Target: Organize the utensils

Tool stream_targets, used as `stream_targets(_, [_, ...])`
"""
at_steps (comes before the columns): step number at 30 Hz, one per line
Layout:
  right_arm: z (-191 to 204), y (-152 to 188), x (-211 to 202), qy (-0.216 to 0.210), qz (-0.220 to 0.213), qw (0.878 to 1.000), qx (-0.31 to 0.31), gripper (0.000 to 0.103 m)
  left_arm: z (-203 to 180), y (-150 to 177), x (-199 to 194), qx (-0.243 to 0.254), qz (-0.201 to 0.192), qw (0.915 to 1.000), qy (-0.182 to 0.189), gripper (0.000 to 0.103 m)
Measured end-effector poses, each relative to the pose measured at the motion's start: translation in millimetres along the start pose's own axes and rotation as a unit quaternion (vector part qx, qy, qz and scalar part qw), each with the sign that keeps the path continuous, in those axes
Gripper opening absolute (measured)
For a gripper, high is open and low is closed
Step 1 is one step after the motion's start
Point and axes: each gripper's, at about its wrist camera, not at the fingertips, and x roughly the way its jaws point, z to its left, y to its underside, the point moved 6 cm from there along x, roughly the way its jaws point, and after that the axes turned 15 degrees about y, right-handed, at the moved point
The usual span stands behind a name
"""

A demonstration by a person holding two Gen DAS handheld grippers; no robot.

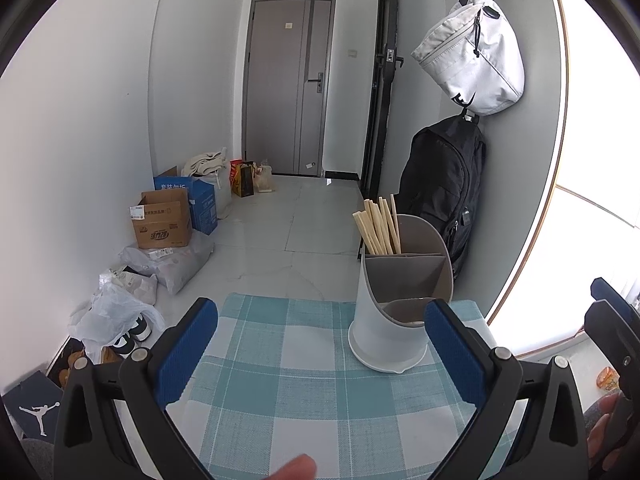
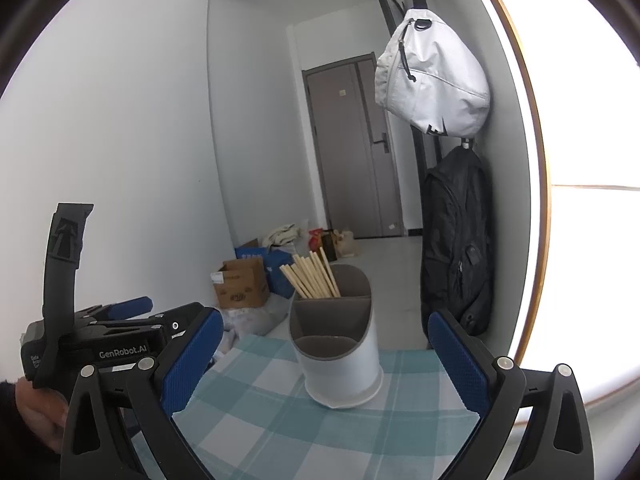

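Note:
A white utensil holder (image 1: 390, 320) with grey inner compartments stands on a teal checked tablecloth (image 1: 288, 364). Several wooden chopsticks (image 1: 378, 226) stand in its rear compartment; the other compartments look empty. My left gripper (image 1: 320, 344) is open and empty, just in front and left of the holder. In the right wrist view the holder (image 2: 340, 360) and chopsticks (image 2: 312, 278) sit ahead between the fingers of my right gripper (image 2: 324, 356), which is open and empty. The left gripper's body (image 2: 100, 340) shows at the left there.
Cardboard boxes (image 1: 164, 220) and plastic bags (image 1: 116, 312) lie on the floor at the left wall. A black backpack (image 1: 444, 184) and a white bag (image 1: 472, 52) hang on the right wall behind the holder. A grey door (image 1: 288, 88) is at the far end.

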Motion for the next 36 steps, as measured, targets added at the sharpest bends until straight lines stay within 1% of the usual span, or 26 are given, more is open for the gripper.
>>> stream_targets(9, [1.3, 0.7, -1.5, 0.001, -0.003, 1.0, -0.007, 0.103, -0.1, 2.4, 2.5, 0.002, 0.002, 1.0, -0.007, 0.101])
stream_targets(30, [1.9, 2.3, -1.0, -0.003, 0.0, 1.0, -0.009, 0.103, -0.7, 3.7, 0.7, -0.001, 0.001, 1.0, -0.002, 0.101])
stream_targets(36, [2.1, 2.4, -0.9, -0.002, 0.0, 1.0, -0.009, 0.103, 0.8, 4.4, 1.8, -0.001, 0.005, 1.0, -0.005, 0.101])
